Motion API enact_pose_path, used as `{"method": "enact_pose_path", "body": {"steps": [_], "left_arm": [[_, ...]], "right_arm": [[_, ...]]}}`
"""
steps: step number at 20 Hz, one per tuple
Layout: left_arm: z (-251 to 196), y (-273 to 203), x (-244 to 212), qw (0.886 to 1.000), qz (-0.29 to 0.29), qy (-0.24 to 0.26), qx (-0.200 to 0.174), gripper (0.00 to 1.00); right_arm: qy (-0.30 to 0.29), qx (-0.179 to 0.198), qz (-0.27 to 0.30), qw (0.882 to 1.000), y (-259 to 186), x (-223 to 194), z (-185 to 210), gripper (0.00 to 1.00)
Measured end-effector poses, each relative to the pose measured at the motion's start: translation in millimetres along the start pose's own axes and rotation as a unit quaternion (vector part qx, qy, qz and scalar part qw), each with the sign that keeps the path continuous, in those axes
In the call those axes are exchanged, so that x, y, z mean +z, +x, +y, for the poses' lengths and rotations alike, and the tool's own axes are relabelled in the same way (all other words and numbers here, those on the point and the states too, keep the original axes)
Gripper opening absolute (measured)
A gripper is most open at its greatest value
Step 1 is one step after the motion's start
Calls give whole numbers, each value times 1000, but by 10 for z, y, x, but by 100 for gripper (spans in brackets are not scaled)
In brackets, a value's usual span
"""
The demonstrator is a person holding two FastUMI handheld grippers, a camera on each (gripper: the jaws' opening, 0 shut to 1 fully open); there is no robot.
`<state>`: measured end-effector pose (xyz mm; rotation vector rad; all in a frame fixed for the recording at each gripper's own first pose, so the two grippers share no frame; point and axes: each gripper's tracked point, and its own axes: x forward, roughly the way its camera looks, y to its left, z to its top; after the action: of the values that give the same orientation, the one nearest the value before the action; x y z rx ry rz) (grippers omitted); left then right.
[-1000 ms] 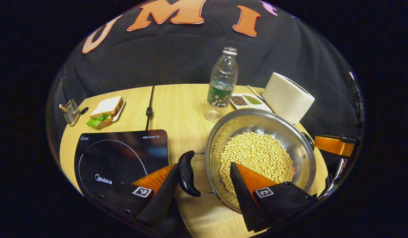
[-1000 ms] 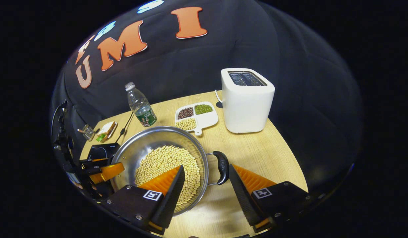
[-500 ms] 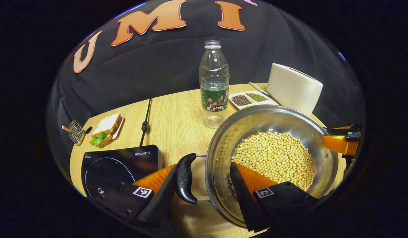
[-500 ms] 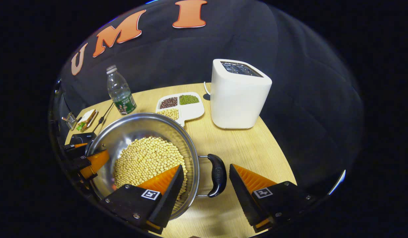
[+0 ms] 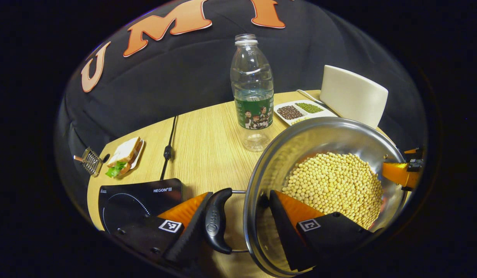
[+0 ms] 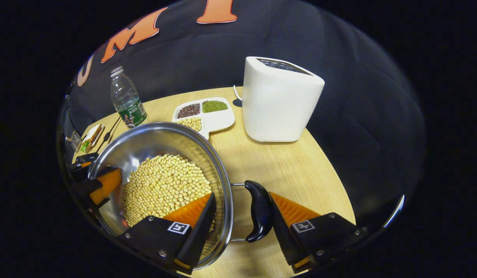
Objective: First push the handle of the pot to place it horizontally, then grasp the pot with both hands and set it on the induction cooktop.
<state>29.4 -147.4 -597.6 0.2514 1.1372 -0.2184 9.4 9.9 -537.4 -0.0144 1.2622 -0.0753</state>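
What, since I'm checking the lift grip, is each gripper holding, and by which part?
Nothing clamped. Left gripper straddles the left black handle of the round steel pot, right gripper the right black handle; jaws open, outer fingers touching them.

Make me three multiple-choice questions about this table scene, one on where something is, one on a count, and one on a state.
1. Where does the bottle stand?
A. On the cooktop
B. On the table behind the pot
C. Inside the pot

2. How many compartments does the white dish have?
A. Two
B. Three
C. Five

3. What is in the pot?
A. Nothing
B. Water
C. Pale yellow beans

Answers: 1 B, it stands on the wooden table beyond the pot's rim, away from the cooktop. 2 B, one compartment holds dark beans, one green, one pale. 3 C, beans cover the pot's bottom.
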Motion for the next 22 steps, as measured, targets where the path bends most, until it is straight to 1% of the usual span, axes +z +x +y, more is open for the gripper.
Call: {"method": "enact_pose_path", "body": {"steps": [1,2,6,7,8,9,10,11,12,13,14,15,16,17,18,20,21,22], "left_arm": [[-12,7,16,1000,-2,0,0,94],[-27,24,25,1000,-4,1,-3,95],[-41,44,48,1000,-7,8,-8,95],[-38,49,59,1000,-10,7,-9,92],[-46,55,62,1000,-10,6,-8,92],[-41,52,69,1000,-13,4,-6,94],[-37,55,82,1000,-16,0,-4,94],[-33,57,98,1000,-18,-2,-3,94],[-30,44,105,1000,-23,-6,-3,92],[-29,53,106,1000,-26,-9,-2,95],[-28,39,112,1000,-27,-11,0,94],[-18,24,113,1000,-25,-14,4,90],[-13,-6,102,999,-26,-18,8,88],[6,-36,117,999,-32,-21,12,87],[33,-67,123,999,-35,-23,15,90],[117,-141,173,998,-46,-25,24,87],[162,-186,199,998,-50,-24,28,89],[207,-230,203,998,-53,-23,33,87]], "right_arm": [[-1,-5,1,1000,-11,1,-15,78],[-1,-8,0,1000,-3,6,-35,77],[4,-6,0,1000,11,8,-42,74],[3,-7,1,1000,9,3,-44,74],[3,-9,0,1000,5,5,-45,74],[2,-10,0,1000,-4,2,-43,70],[3,-12,-1,1000,-11,2,-43,74],[3,-12,-4,1000,-14,3,-37,73],[4,-13,-6,1000,-18,6,-38,72],[7,-13,-5,1000,-19,2,-34,71],[17,-12,-3,1000,-27,-1,-31,70],[29,-9,-1,1000,-29,4,-12,63],[36,-5,-2,999,-33,4,-3,66],[39,-3,-7,999,-44,20,14,64],[39,-2,-10,999,-51,20,18,63],[42,2,-16,999,-142,46,75,63],[43,5,-18,999,-190,61,109,63],[45,9,-20,999,-264,67,116,63]]}}
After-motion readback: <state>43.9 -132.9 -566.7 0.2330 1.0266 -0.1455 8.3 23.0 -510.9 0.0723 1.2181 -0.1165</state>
